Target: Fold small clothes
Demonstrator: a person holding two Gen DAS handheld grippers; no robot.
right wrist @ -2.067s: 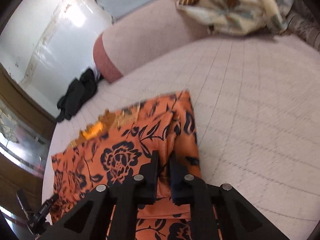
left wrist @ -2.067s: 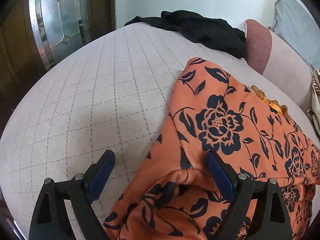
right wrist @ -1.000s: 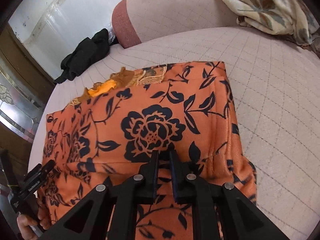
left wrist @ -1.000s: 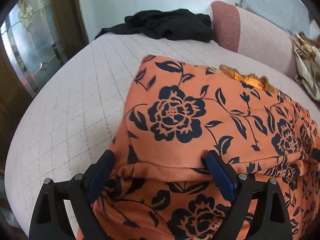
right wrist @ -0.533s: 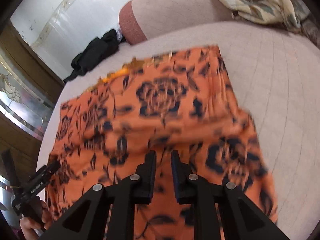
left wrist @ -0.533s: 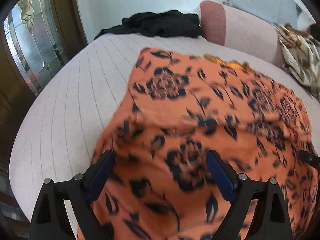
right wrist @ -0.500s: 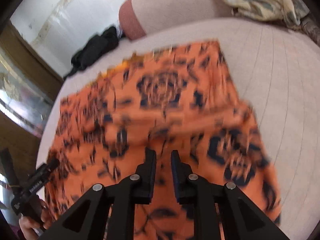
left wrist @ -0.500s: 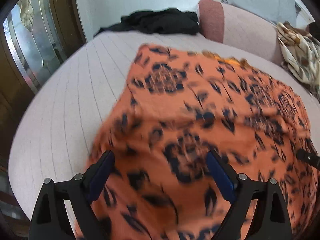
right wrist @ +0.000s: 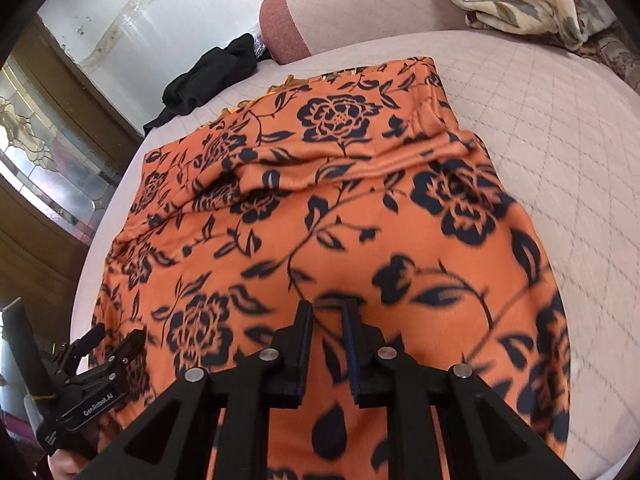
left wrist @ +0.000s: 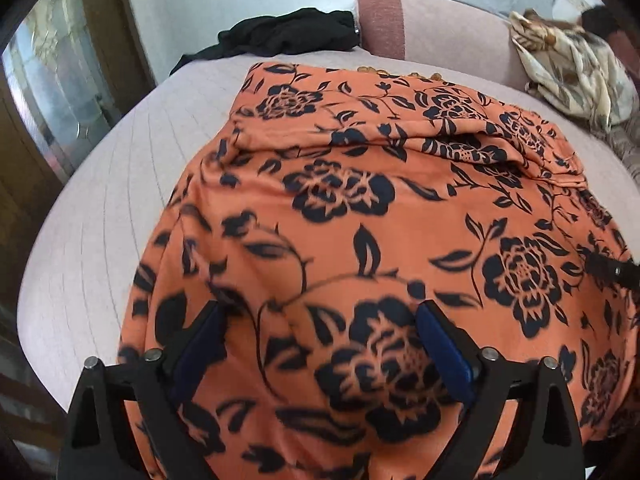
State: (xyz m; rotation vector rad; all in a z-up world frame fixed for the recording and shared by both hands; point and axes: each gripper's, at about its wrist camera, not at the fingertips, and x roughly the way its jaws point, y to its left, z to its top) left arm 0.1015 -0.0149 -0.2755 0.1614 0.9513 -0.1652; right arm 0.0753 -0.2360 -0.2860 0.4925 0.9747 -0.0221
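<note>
Garment: we see the orange floral garment (left wrist: 360,208) spread over the quilted pink cushion (left wrist: 120,184), with its far part ending in a folded ridge that runs from side to side.
Where it lies: its far edge sits near the cushion's back edge, just short of the backrest (left wrist: 452,28); its near part comes toward us and passes under both tools.
Long axis: the ridge and far edge run across the cushion, left to right, and the cloth's length runs from back edge to front edge, along the line our tongs point.
Left gripper: our left gripper (left wrist: 320,340) stands wide, its blue pads (left wrist: 440,344) well apart, with cloth lying beneath and between them but, as far as we can judge, not pinched.
Right gripper: our right gripper (right wrist: 326,320) is narrow, only a slim gap between its fingers, hanging over the cloth's near part; we cannot tell whether a fold of fabric is caught in that gap.
Nearer hand: both sit over the near edge, the left by the garment's left side, the right by its right half; neither is clearly closer to the ridge.
Turning relation: we judge the next fold depends on the near edge being carried toward the back edge, square to the ridge.
Around: a black garment (left wrist: 280,36) lies at the cushion's back left corner, and a patterned cream cloth (left wrist: 572,64) is heaped at the back right.
In the way: nothing sits on the orange cloth itself; both heaps are well apart from it.
</note>
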